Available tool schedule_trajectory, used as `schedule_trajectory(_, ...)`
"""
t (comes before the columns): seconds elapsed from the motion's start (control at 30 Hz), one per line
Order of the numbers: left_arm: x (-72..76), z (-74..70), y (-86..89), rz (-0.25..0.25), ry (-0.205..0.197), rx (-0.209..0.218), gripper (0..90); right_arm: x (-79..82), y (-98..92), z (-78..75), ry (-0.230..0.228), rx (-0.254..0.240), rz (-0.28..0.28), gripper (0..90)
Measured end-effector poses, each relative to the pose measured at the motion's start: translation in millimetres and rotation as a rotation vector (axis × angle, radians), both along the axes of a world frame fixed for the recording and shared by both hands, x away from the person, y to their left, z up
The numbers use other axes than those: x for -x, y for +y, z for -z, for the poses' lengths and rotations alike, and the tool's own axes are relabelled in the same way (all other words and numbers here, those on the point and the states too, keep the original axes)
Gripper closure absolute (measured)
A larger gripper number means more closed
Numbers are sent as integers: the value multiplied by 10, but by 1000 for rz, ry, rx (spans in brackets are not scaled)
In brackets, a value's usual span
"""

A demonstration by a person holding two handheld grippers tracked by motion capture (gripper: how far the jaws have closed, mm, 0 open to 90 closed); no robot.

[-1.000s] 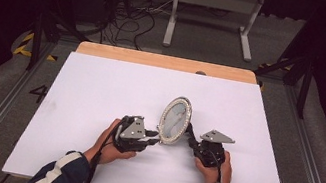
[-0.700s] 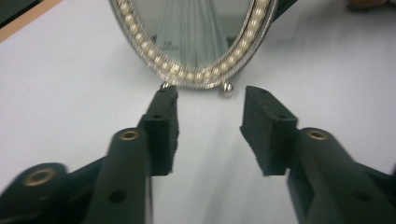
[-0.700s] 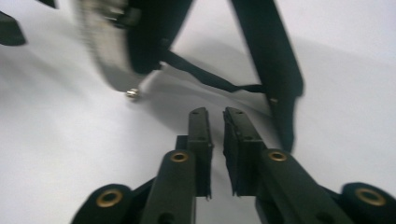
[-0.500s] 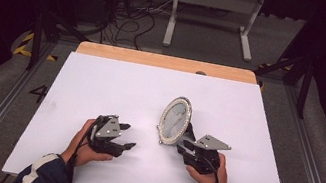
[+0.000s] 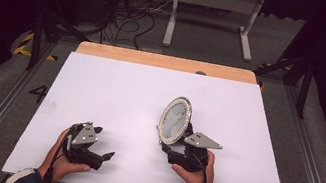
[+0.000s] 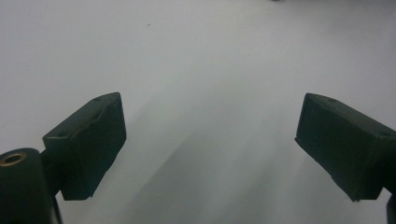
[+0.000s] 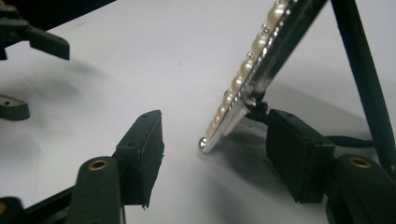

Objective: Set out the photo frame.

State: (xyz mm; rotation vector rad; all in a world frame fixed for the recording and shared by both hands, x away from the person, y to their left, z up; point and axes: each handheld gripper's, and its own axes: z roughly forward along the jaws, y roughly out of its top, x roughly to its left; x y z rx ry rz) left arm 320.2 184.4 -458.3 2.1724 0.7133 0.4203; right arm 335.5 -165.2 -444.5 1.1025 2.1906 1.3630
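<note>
1. Fingers (image 7: 140, 154) on the right gripper (image 5: 180, 148) have just been opening; the frame (image 5: 175, 120) sits between them, unpressed.
2. Oval frame stands tilted on its stand, centre-right on the table (image 5: 115, 93).
3. Left gripper (image 5: 101, 158), lower left, jaws just opened wide, nothing between.

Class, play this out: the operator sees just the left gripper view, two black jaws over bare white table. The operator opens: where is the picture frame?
Observer: The oval picture frame stands on the white table, just ahead of the right gripper.
Operator: Is it held?
Observer: No. The right gripper's jaws have just been opening; the frame's lower edge sits between them, pads not pressing it.
Operator: Does it stand by itself?
Observer: Yes, leaning back on its black strut.
</note>
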Motion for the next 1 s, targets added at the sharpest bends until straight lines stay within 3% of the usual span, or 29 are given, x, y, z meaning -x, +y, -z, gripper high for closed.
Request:
schedule_trajectory(0.43,104,25,173,-46,11,2,95,-156,201,38,-8,-52,48,412)
schedule_trajectory(0.57,122,31,211,-55,13,1,95,-191,208,45,-10,-60,79,467)
schedule_trajectory(0.6,129,29,219,-38,11,9,95,-196,207,35,-17,-57,89,487)
schedule_trajectory(0.73,131,24,248,-27,11,14,92,-213,142,5,-33,-62,101,634)
schedule_trajectory(0.83,117,29,271,-37,16,11,92,-238,87,-1,-12,-75,77,653)
schedule_trajectory(1.0,80,17,278,-20,16,30,92,-244,63,-10,-5,-54,60,698)
